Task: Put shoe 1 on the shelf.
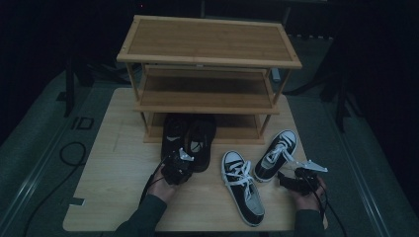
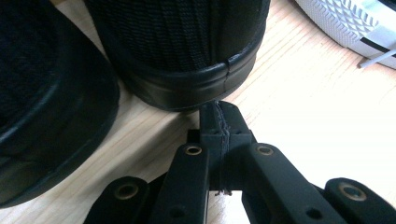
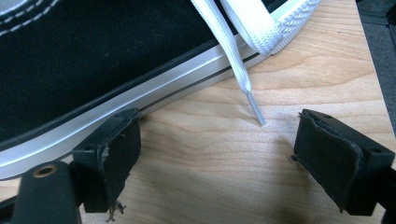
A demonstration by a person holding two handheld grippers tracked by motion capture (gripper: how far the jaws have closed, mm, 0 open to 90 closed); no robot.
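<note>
The left gripper (image 2: 219, 116) is fully closed on nothing, its tips just before the heel of the black slip-on shoe (image 2: 187, 46). The right gripper (image 3: 224, 154) stands wide open beside the black-and-white canvas sneaker (image 3: 93, 60).

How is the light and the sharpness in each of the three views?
High view: dim and dark overall, the wooden shelf and table still readable. Left gripper view: the table at right is washed out by glare, the black shoe up close is slightly soft. Right gripper view: evenly lit, the white lace sharp.
</note>
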